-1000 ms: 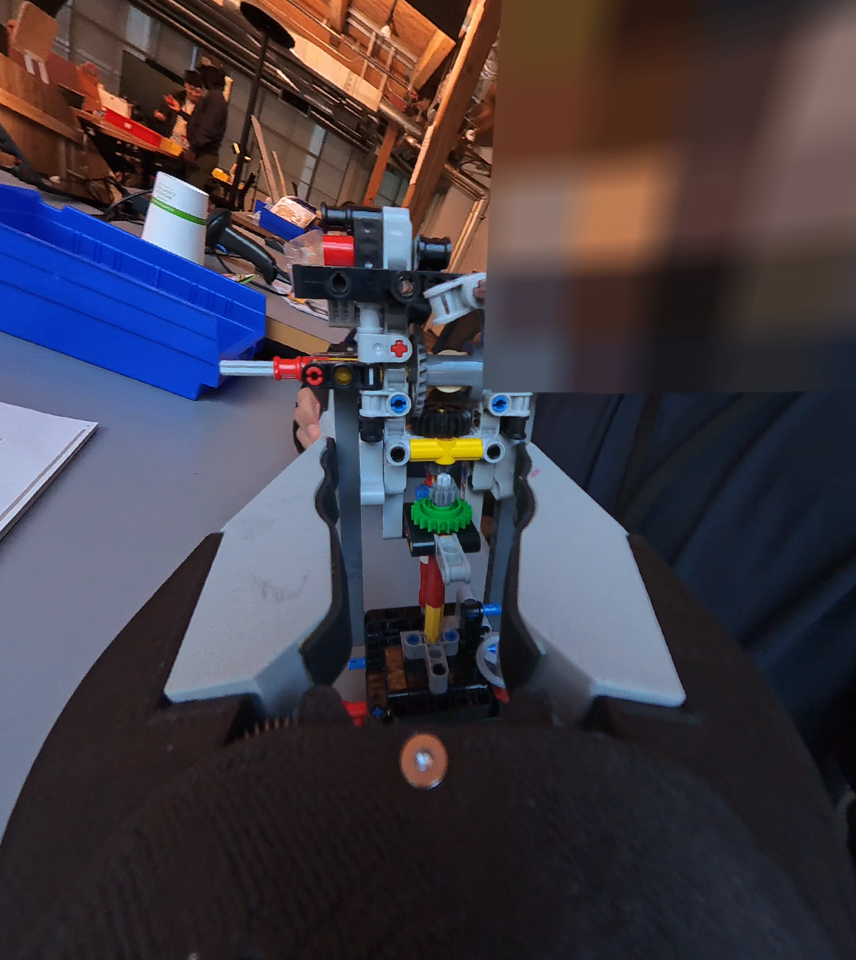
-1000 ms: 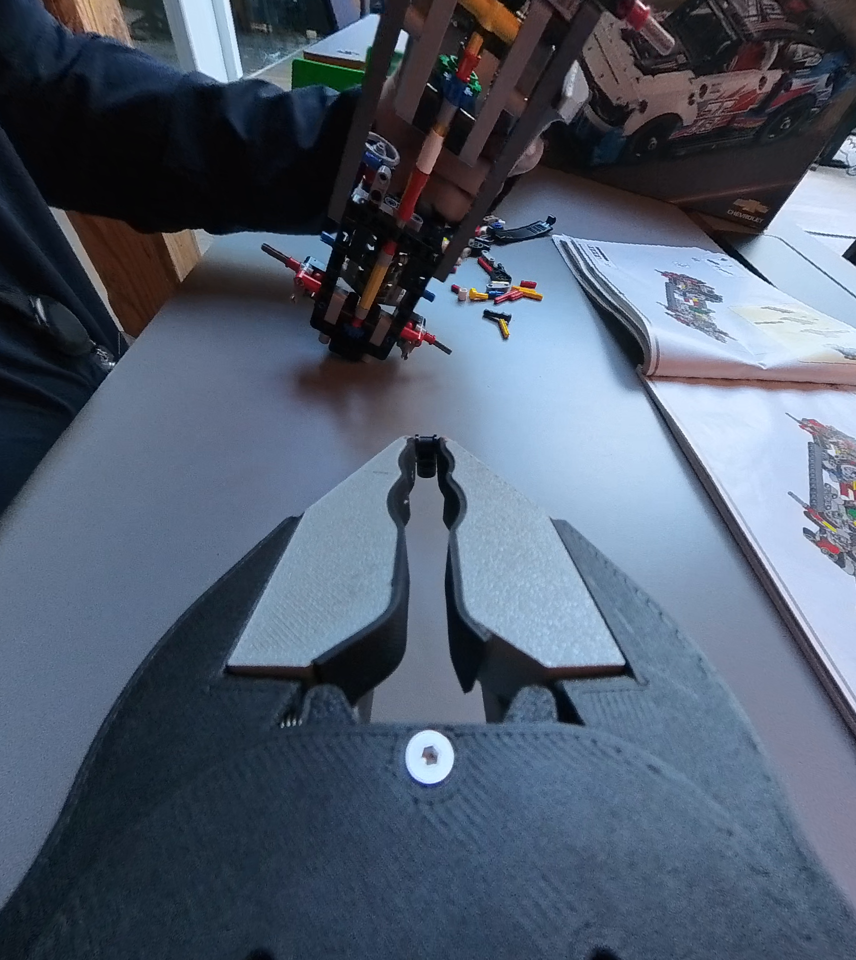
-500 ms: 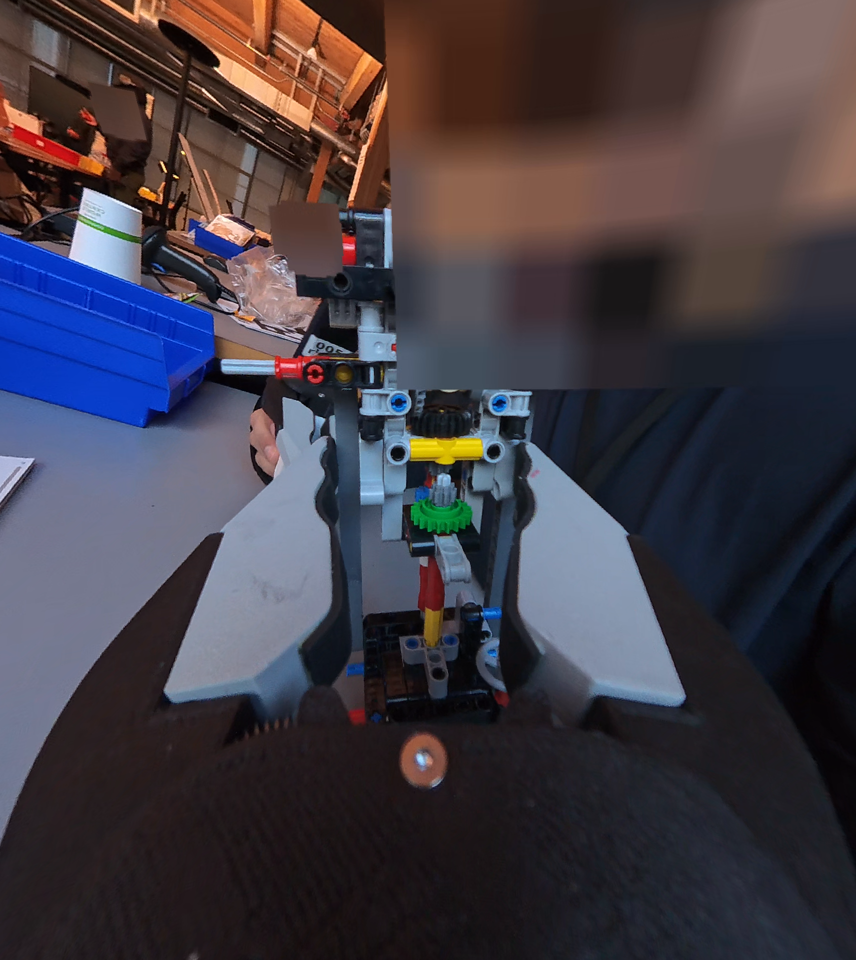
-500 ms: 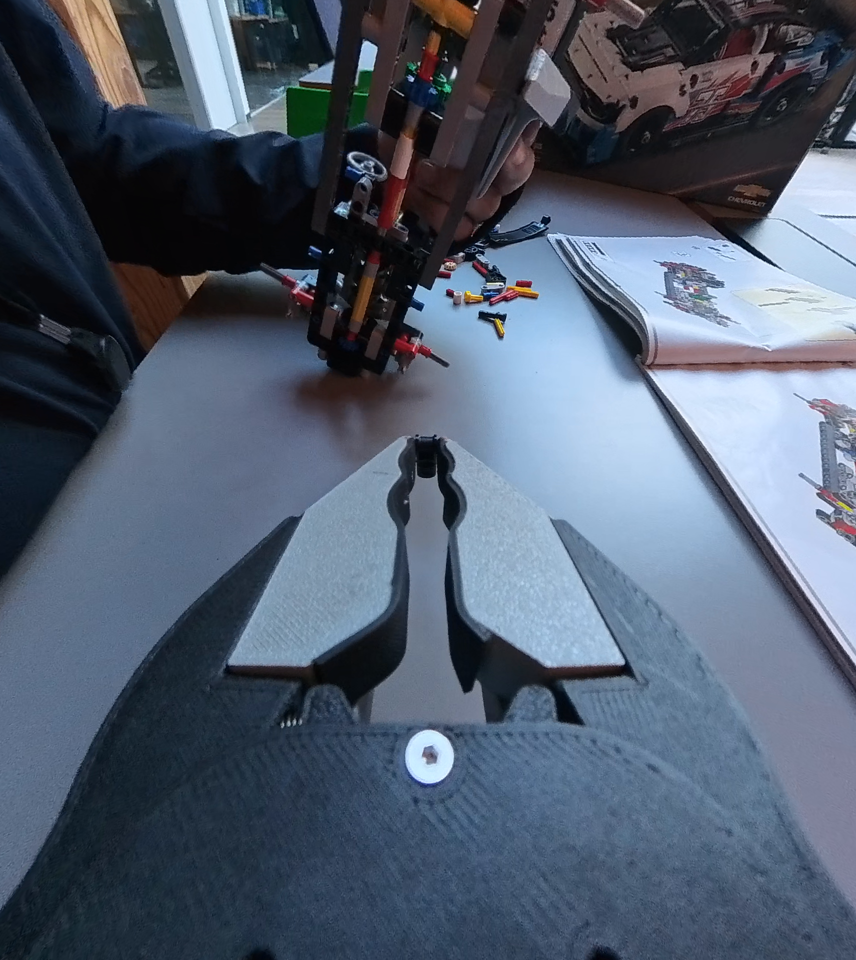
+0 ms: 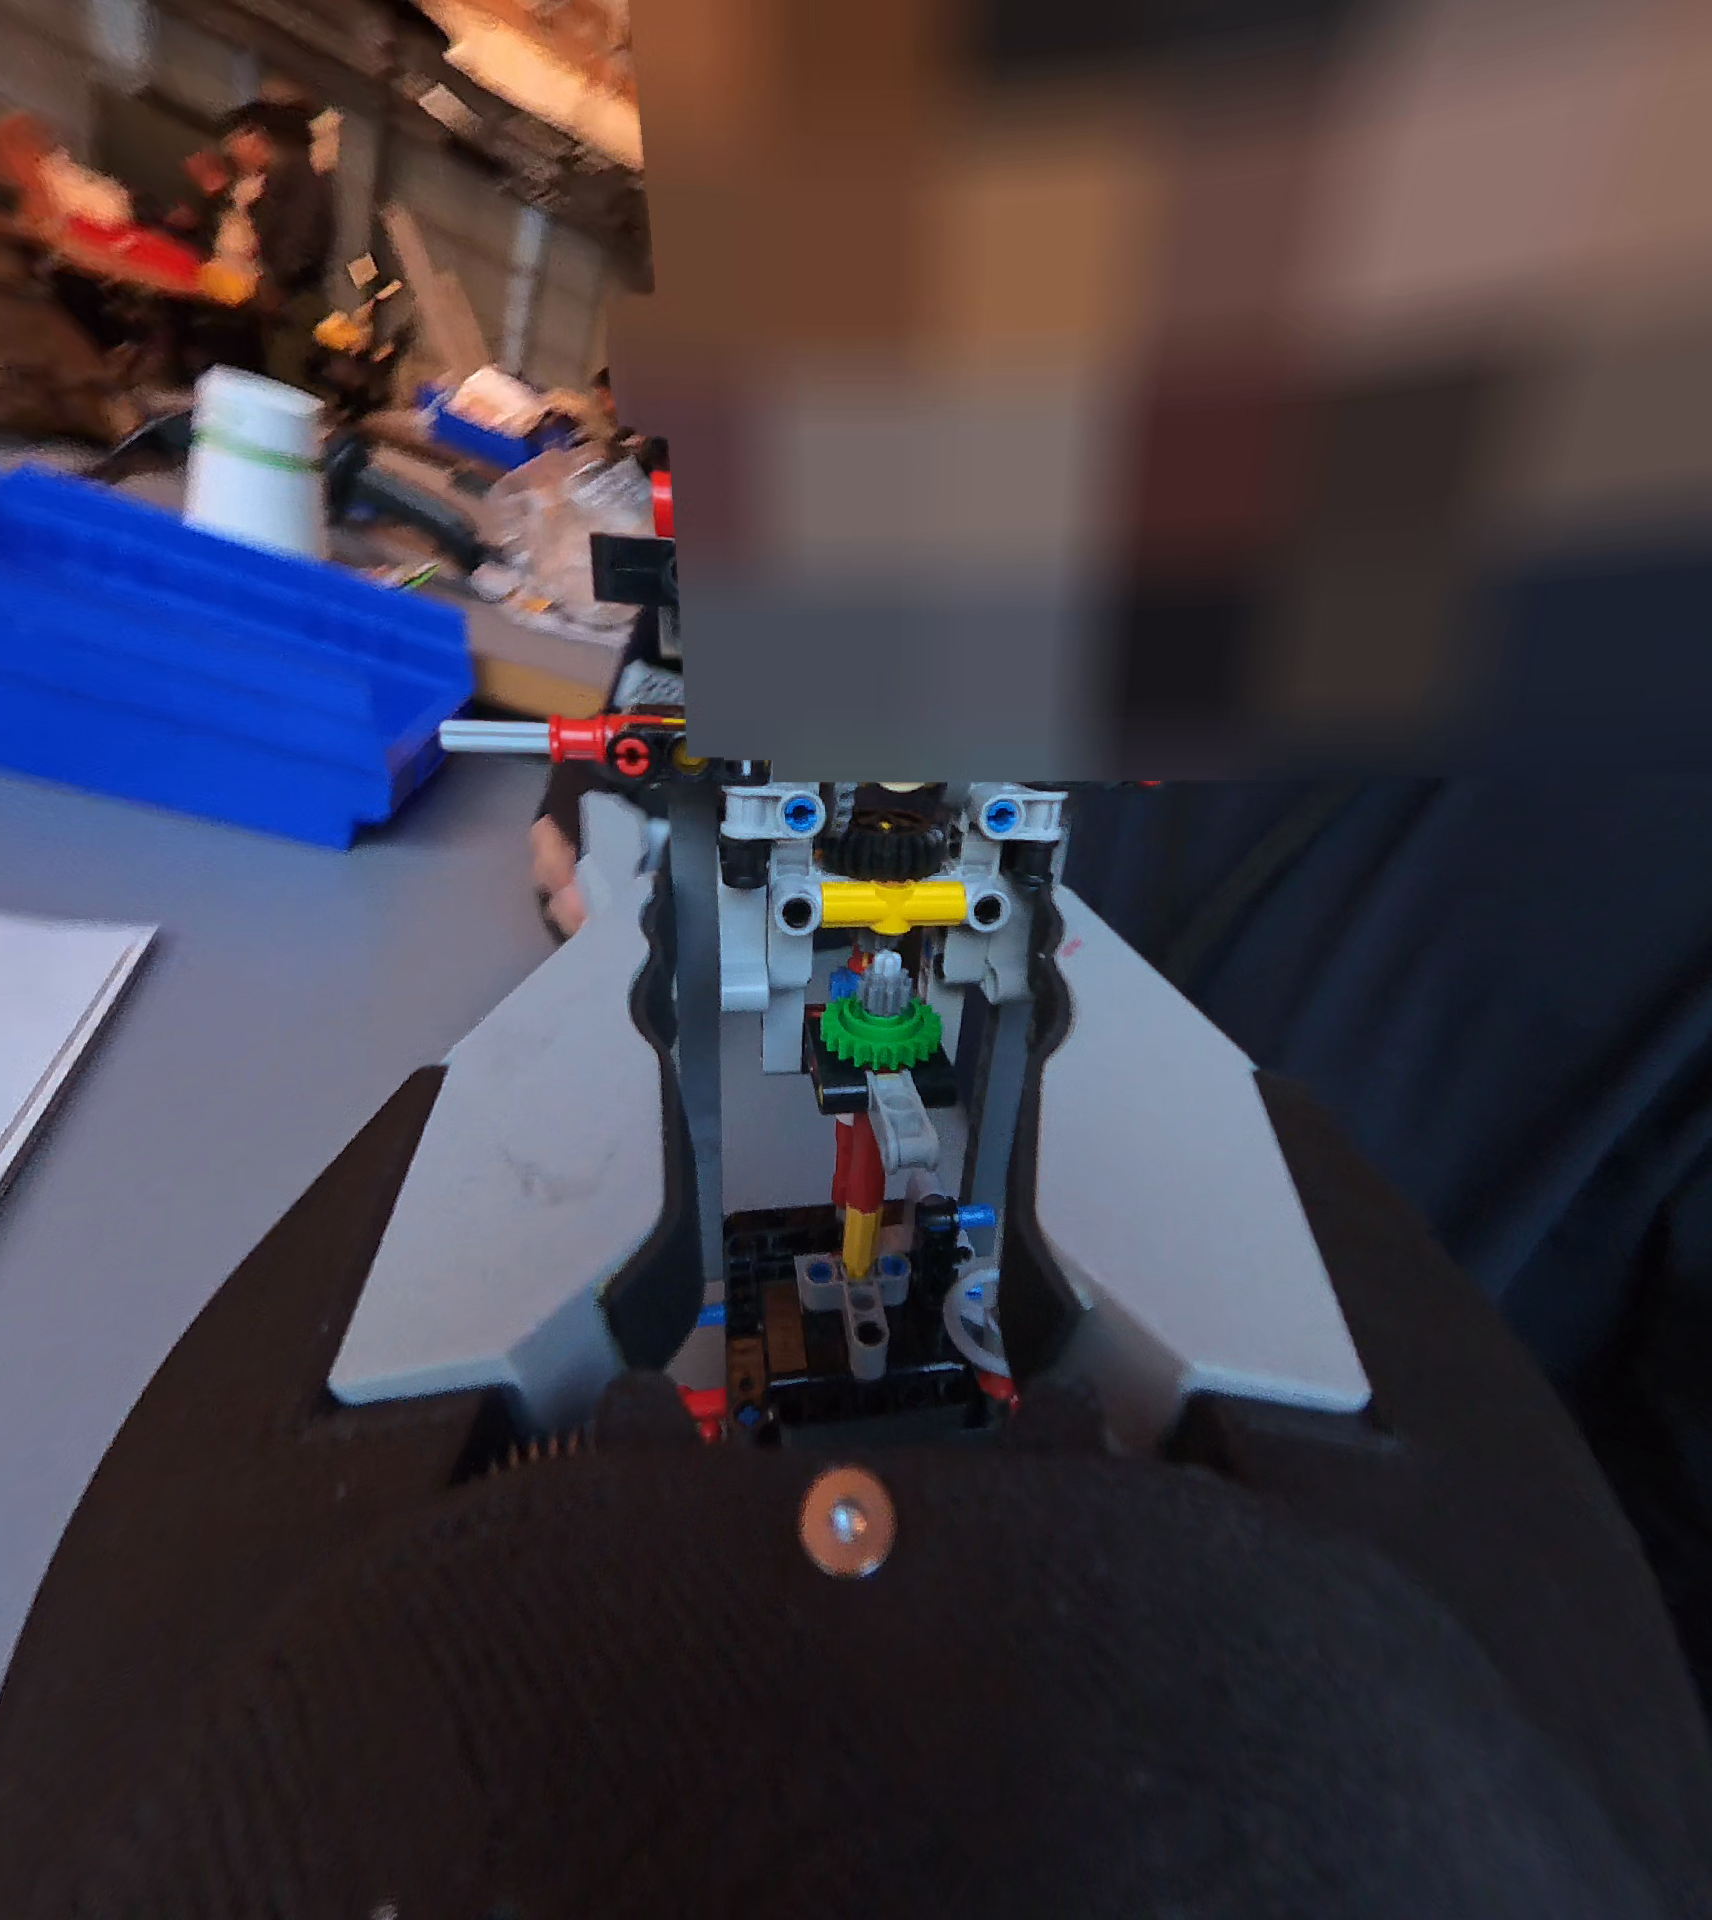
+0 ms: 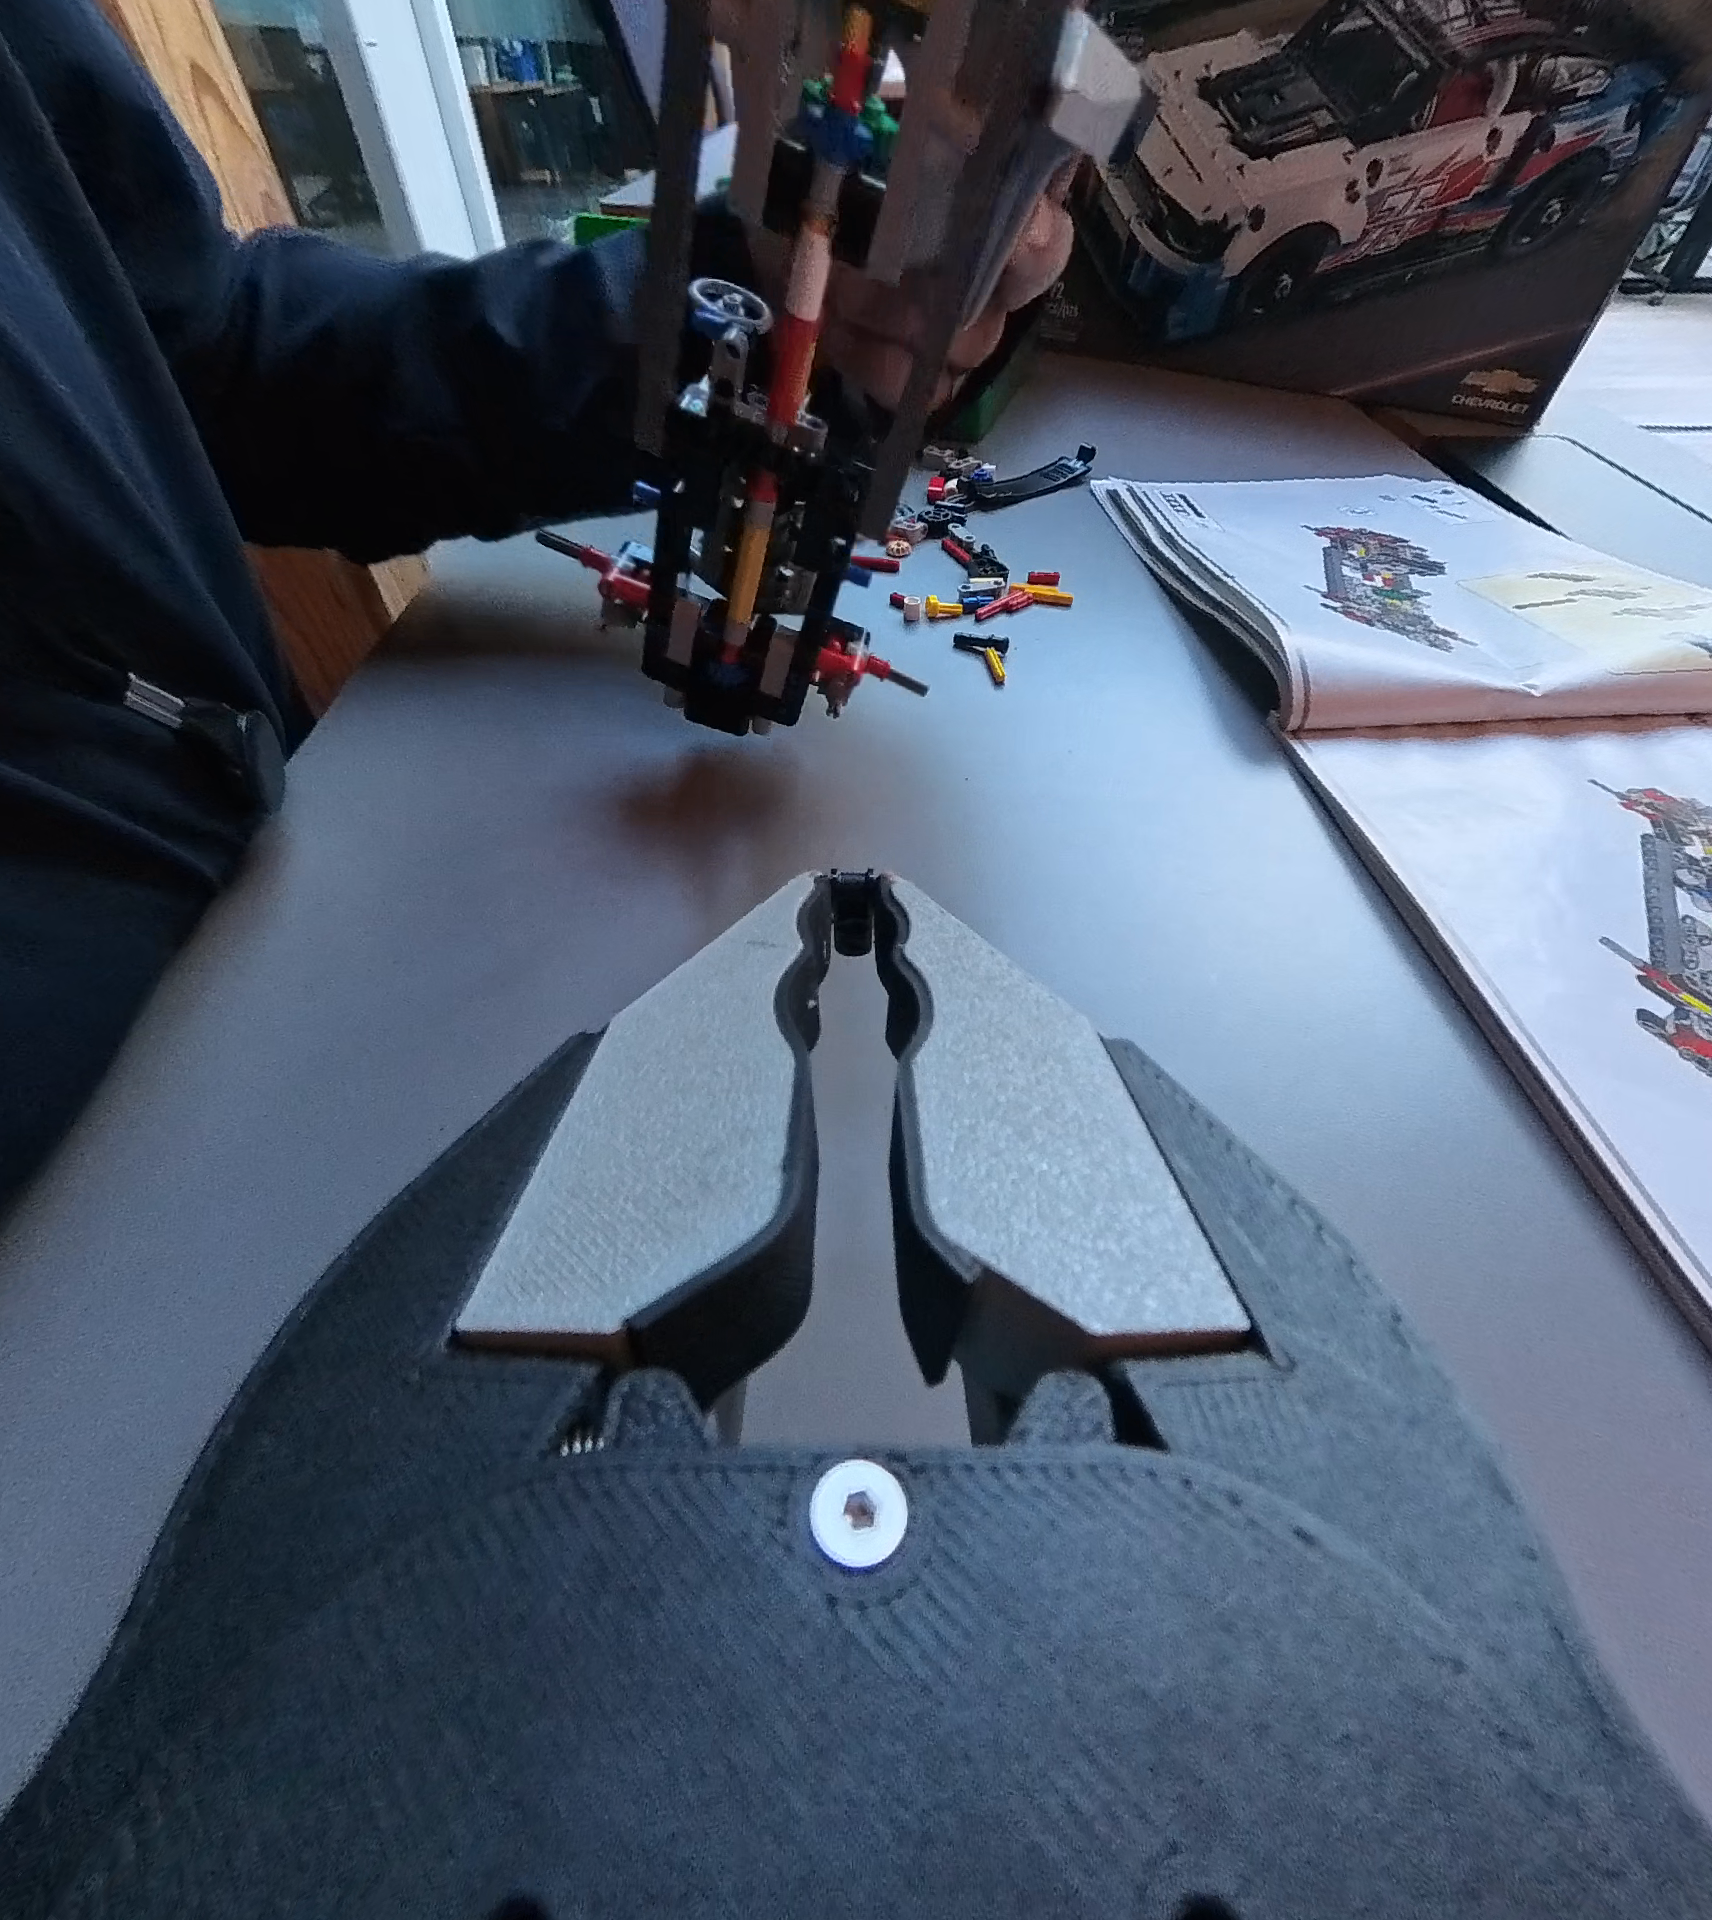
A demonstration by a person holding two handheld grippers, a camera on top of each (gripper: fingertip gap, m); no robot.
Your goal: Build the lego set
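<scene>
Dim daylight, motion-blurred left view background, sharper right view, wide-angle edge bending

Print is present on the dark cardboard box (image 6: 1434, 343) at the far desk edge: a brand mark with a line of letters at its lower right corner, plus small lettering at lower left. Open instruction booklet (image 6: 1454, 603) carries tiny, illegible captions. Left wrist view: nothing legible.

A blue bin (image 5: 156, 665), white cup (image 5: 254, 462), open instruction booklet (image 6: 1454, 603) and printed box (image 6: 1351, 197) rest around the table (image 6: 1091, 831).
</scene>
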